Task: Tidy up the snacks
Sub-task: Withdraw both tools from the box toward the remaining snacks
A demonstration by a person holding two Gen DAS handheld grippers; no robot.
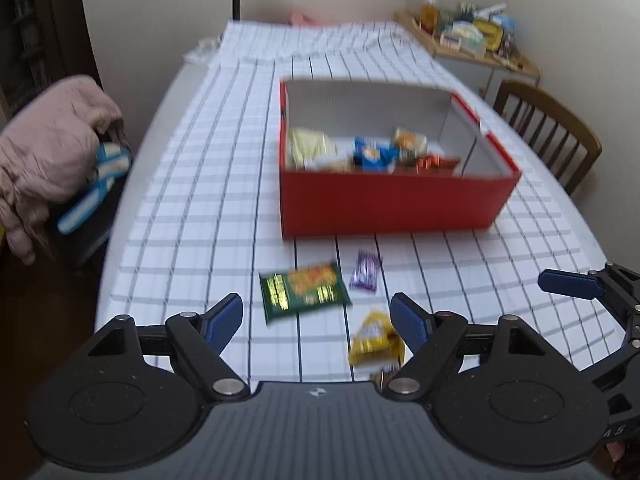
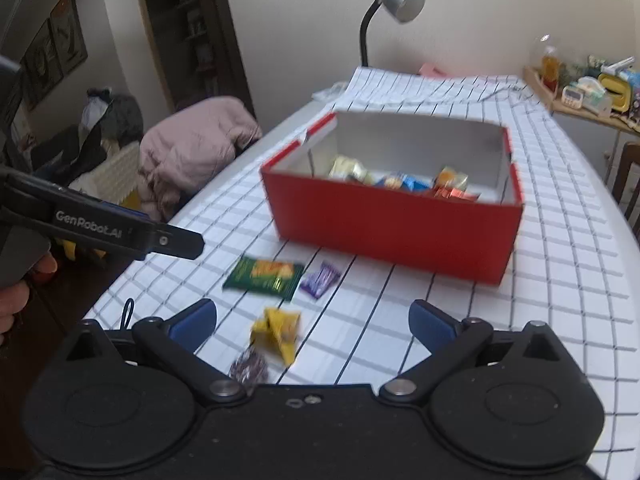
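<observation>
A red box [image 1: 392,204] stands on the checked tablecloth and holds several wrapped snacks [image 1: 374,152]. In front of it lie a green packet [image 1: 304,292], a small purple packet [image 1: 365,271] and a yellow packet [image 1: 374,340]. A dark foil sweet [image 2: 250,366] lies nearest. My left gripper [image 1: 316,322] is open above the near table edge, with the green and yellow packets ahead between its fingers, untouched. My right gripper [image 2: 312,324] is open too, with the yellow packet [image 2: 278,334] and the sweet just ahead of it. The red box [image 2: 396,232] stands beyond.
A pink jacket [image 1: 52,148] hangs over a seat left of the table. A wooden chair [image 1: 548,128] stands at the right, and a cluttered shelf [image 1: 472,36] fills the far corner. A desk lamp [image 2: 394,0] rises behind the table. The other gripper's finger [image 2: 176,240] reaches in from the left.
</observation>
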